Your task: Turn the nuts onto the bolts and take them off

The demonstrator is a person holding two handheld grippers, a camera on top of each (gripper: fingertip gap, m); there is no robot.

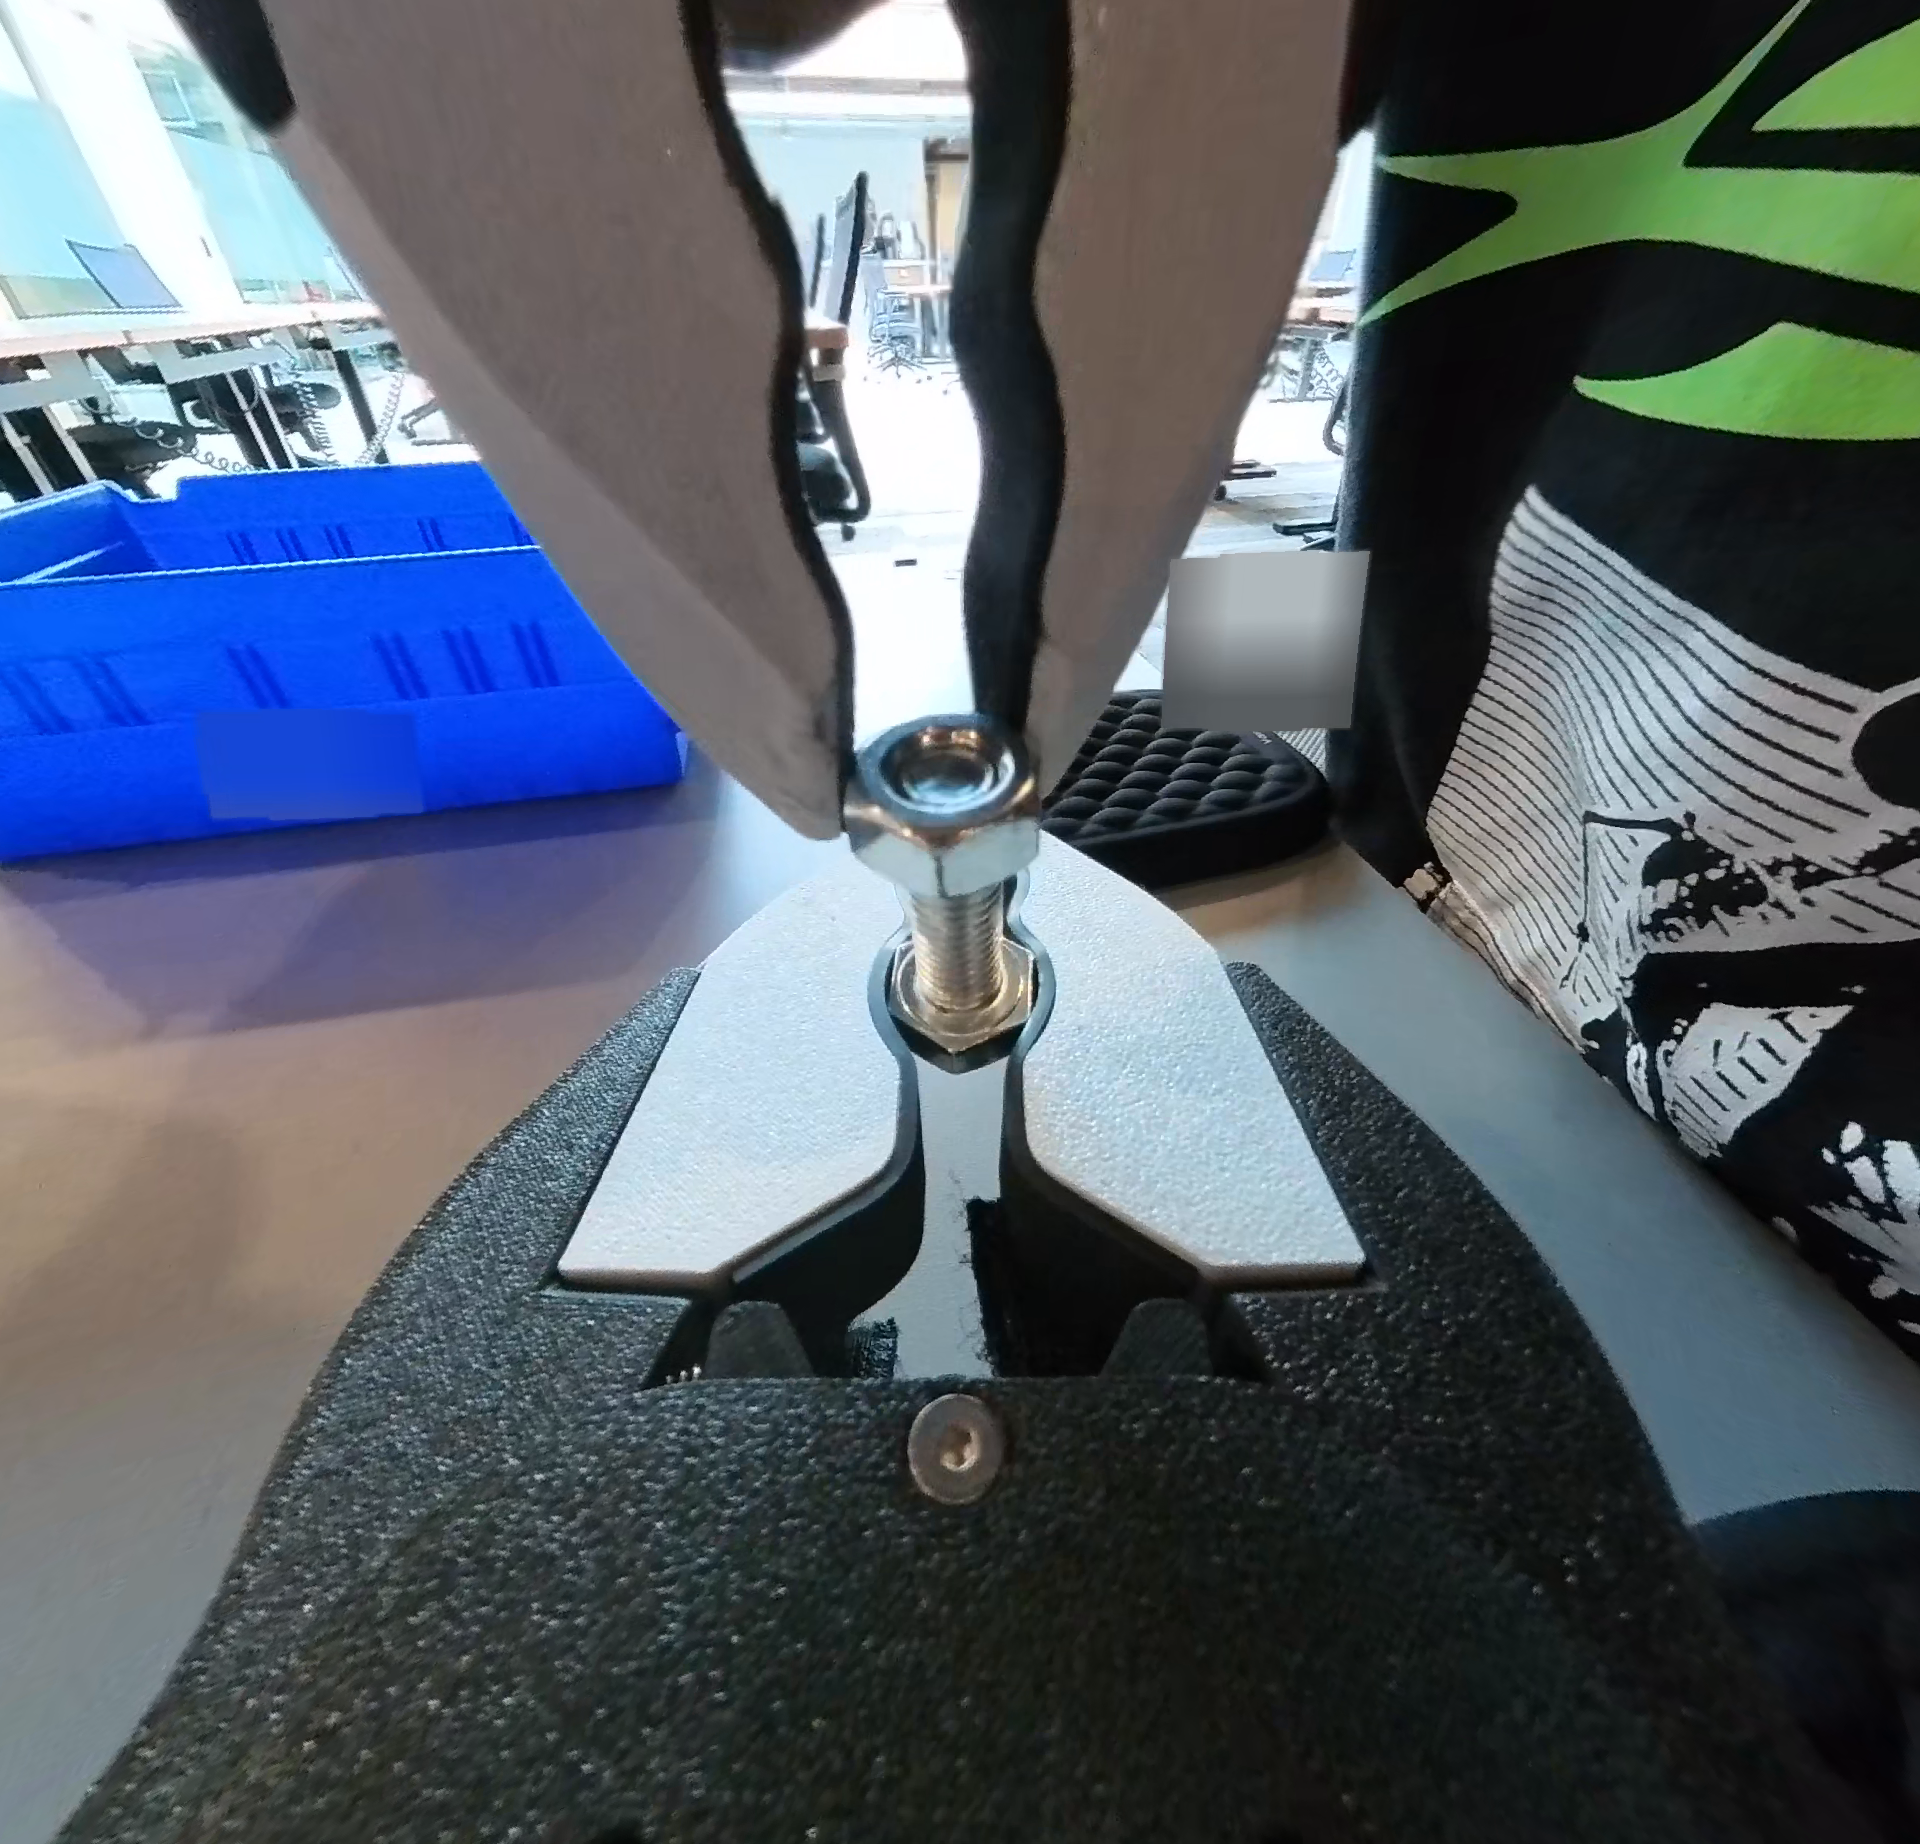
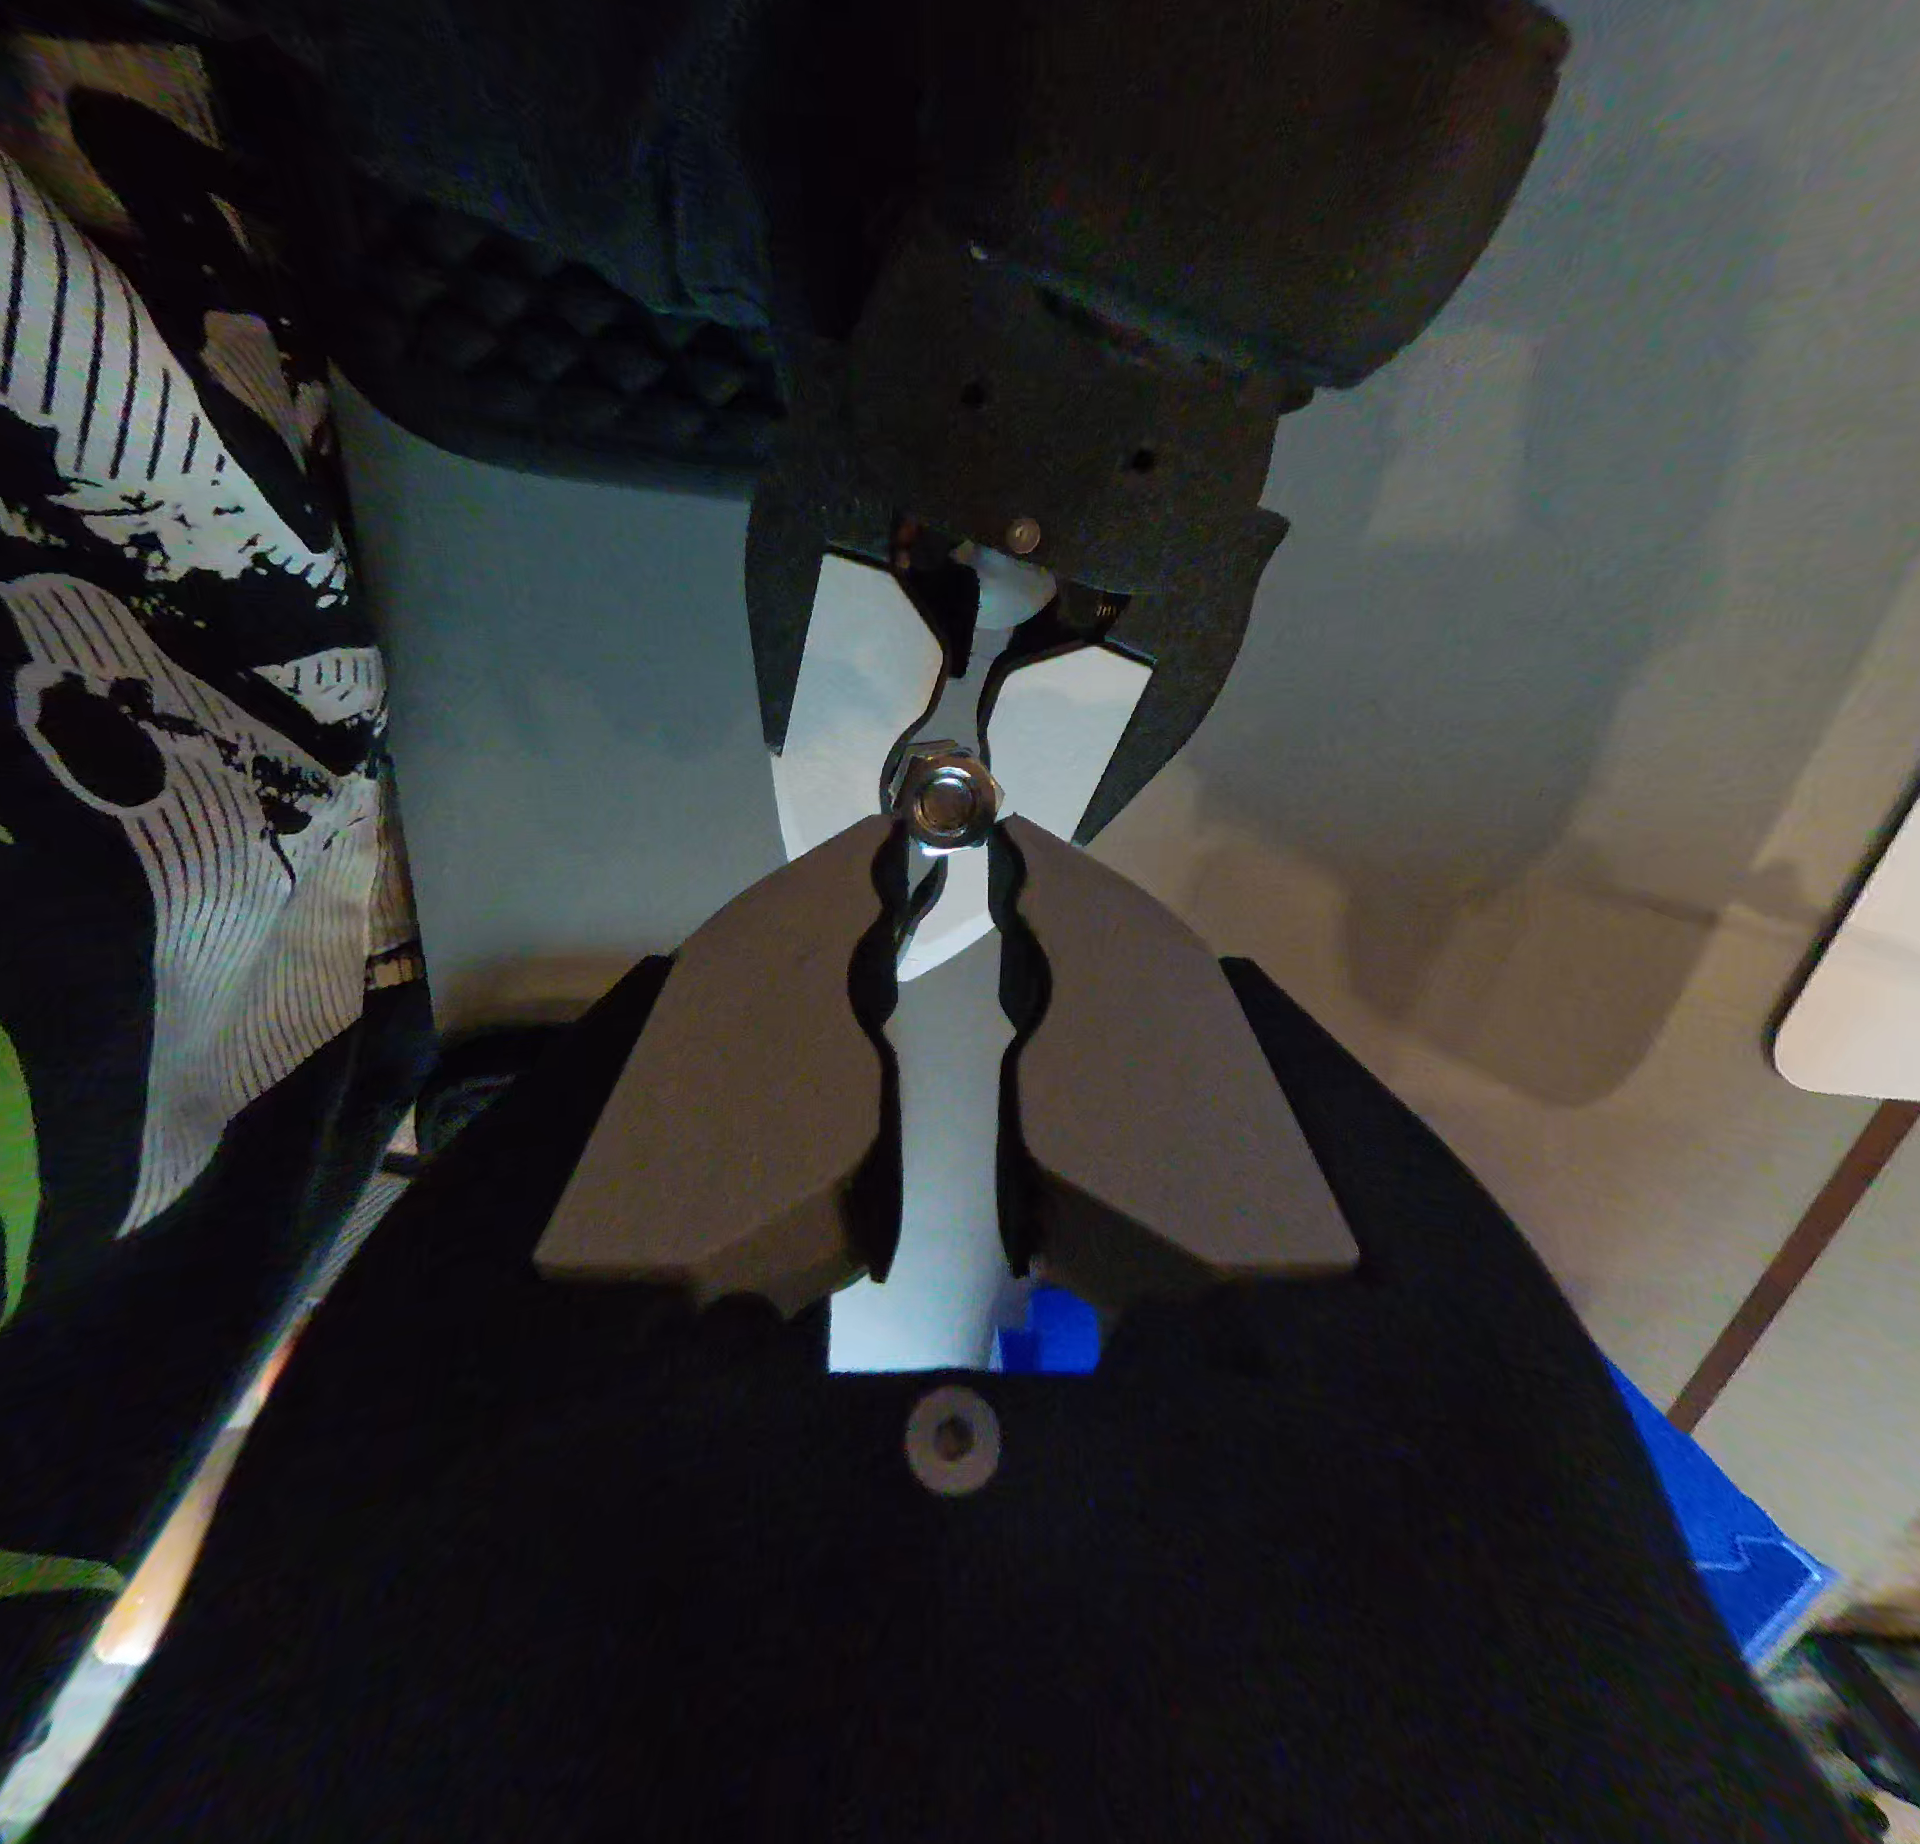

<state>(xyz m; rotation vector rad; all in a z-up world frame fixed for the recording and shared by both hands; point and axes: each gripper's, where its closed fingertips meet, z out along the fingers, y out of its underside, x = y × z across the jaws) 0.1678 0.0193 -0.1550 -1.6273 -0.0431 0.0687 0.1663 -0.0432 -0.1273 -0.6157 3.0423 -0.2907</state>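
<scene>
A silver bolt [image 1: 951,937] stands upright between my two grippers, above the table. My left gripper [image 1: 961,968] is shut on the bolt's hex head [image 1: 961,1010], with its light grey fingers [image 1: 769,1098] on either side. A silver nut [image 1: 940,807] sits at the bolt's threaded end. My right gripper [image 1: 935,771] comes in from above and is shut on the nut. In the right wrist view the nut [image 2: 945,807] shows end-on between the right gripper's [image 2: 948,844] fingertips. The left gripper [image 2: 940,740] faces it from beyond.
Blue plastic bins [image 1: 312,651] stand on the grey table [image 1: 260,1067] at the left. A black mesh pad [image 1: 1174,786] lies behind the bolt. A person's black, white and green shirt [image 1: 1662,703] fills the right side. A bin corner [image 2: 1704,1545] shows in the right wrist view. Tip to tip, the grippers are about 6 cm apart.
</scene>
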